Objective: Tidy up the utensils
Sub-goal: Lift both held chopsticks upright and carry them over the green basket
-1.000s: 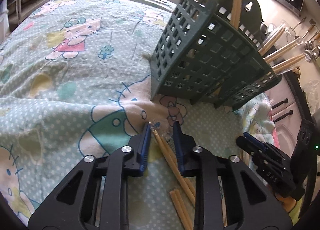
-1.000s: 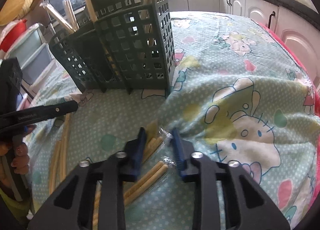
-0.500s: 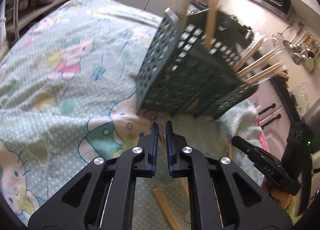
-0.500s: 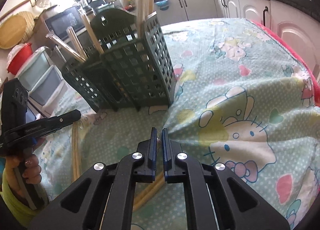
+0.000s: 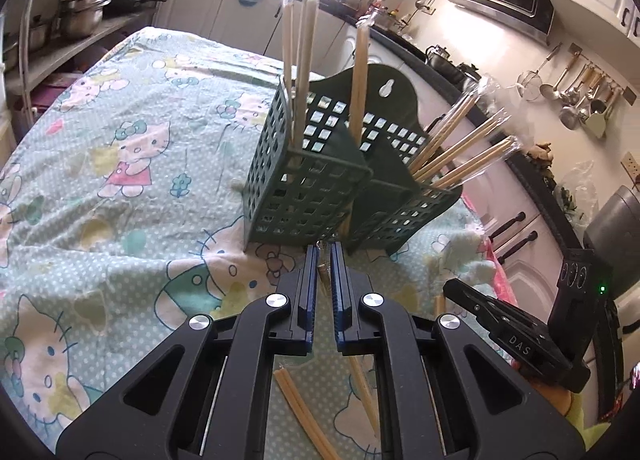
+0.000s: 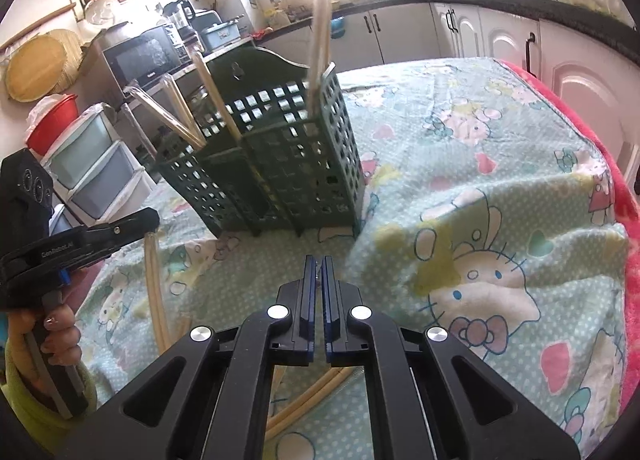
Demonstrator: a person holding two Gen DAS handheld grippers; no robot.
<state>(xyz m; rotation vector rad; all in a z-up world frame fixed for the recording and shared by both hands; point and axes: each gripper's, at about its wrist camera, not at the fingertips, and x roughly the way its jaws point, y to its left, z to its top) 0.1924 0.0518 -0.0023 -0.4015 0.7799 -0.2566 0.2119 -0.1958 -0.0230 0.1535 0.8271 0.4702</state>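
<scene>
Item: green lattice utensil holder (image 5: 320,196), upright on the counter (image 5: 120,180) under a cartoon-cat cloth, far of both tongs. Wrapped chopsticks (image 5: 460,144) stand in its compartments, some upright on the left, others fanning out to the right.

Item: left tongs (image 5: 325,260), jaws nearly closed on the tip of a wrapped chopstick pair (image 5: 322,274), whose length trails back under the tool. More loose chopsticks (image 5: 296,396) lie on the cloth beneath.

Item: right tongs (image 6: 319,272), jaws likewise almost shut; a thin sliver shows between the pads, seemingly a chopstick wrapper end. Loose pairs (image 6: 154,300) rest on the cloth to the left, beside the other tool.

Risk: each hold is only at the very end, so the long sticks could pivot or slip free on the way up, or catch the holder's rim and tip it.

Change: a second ago both jaws stood open around sticks lying flat; they have since closed, and both tools have risen, the holder now seen more from above.
</scene>
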